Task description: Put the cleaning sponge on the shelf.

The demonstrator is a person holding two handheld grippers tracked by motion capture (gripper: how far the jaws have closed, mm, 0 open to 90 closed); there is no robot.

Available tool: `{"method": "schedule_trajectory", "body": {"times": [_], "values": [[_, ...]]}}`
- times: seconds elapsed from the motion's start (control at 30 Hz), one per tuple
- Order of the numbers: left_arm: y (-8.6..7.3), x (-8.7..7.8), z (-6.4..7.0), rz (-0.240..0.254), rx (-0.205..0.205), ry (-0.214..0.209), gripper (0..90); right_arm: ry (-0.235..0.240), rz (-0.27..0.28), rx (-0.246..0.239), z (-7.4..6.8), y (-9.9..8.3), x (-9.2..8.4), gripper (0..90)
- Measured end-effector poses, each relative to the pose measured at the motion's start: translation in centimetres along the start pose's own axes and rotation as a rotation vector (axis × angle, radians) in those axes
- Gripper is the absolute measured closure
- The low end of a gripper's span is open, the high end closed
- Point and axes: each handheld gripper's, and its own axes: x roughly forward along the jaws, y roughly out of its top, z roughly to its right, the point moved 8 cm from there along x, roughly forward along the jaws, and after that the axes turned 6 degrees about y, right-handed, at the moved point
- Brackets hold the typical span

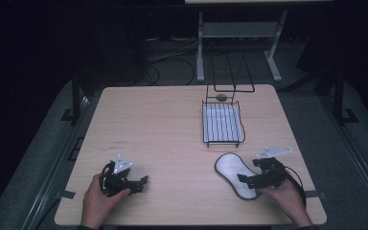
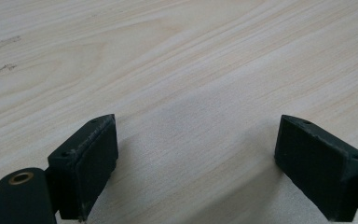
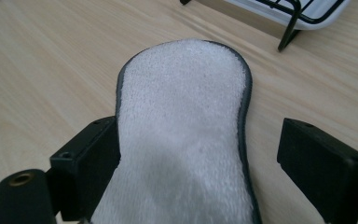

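Observation:
A white fleecy insole-shaped pad with a dark rim (image 1: 234, 173) lies flat on the wooden table (image 1: 163, 124) at the front right. My right gripper (image 1: 248, 170) reaches over its near end from the right. In the right gripper view the pad (image 3: 186, 126) runs between the jaws of the right gripper (image 3: 198, 135). The left jaw is at its edge, the right jaw stands apart from it, so the gripper is open. My left gripper (image 1: 141, 183) rests at the front left, and the left gripper view shows it (image 2: 196, 135) open over bare wood.
A black wire rack on a white tray (image 1: 224, 124) stands behind the pad at the right middle; its foot and tray corner (image 3: 303, 9) show just past the pad's far end. A table frame stands on the floor beyond the far edge.

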Motion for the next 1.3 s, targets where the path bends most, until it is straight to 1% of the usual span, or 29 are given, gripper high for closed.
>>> {"method": "schedule_trajectory", "body": {"times": [0.03,0.17,0.47,0.63,0.77,0.87,1.0,1.1,1.3], "values": [[0.0,0.0,0.0,0.0,0.001,0.0,12.5,-0.004,-0.005,-0.009,0.1,0.1,0.3,12.4],[0.0,0.0,0.0,0.0,0.001,0.0,12.5,-0.009,-0.026,-0.009,0.0,0.0,1.1,12.4],[0.0,0.0,0.0,0.0,0.0,0.0,12.5,-0.007,-0.063,-0.017,-0.2,-0.4,2.1,12.1],[0.0,0.0,0.0,0.0,0.0,0.0,12.5,-0.008,-0.067,-0.013,-0.2,-0.4,2.3,12.1],[0.0,0.0,0.0,0.0,0.0,0.0,12.5,-0.017,-0.079,-0.033,-0.3,-0.5,2.4,12.4],[0.0,0.0,0.0,0.0,0.001,0.001,12.5,-0.011,-0.088,-0.027,-0.4,-0.5,2.5,12.7],[0.0,0.0,0.0,0.0,0.001,0.0,12.5,-0.003,-0.091,-0.022,-0.4,-0.5,2.6,14.5],[0.0,0.0,0.0,0.0,0.0,0.0,12.5,0.011,-0.093,-0.021,-0.5,-0.6,2.5,19.2],[0.0,0.0,0.0,0.0,0.0,0.0,12.5,0.007,-0.095,-0.031,-0.6,-0.5,2.4,22.1]]}}
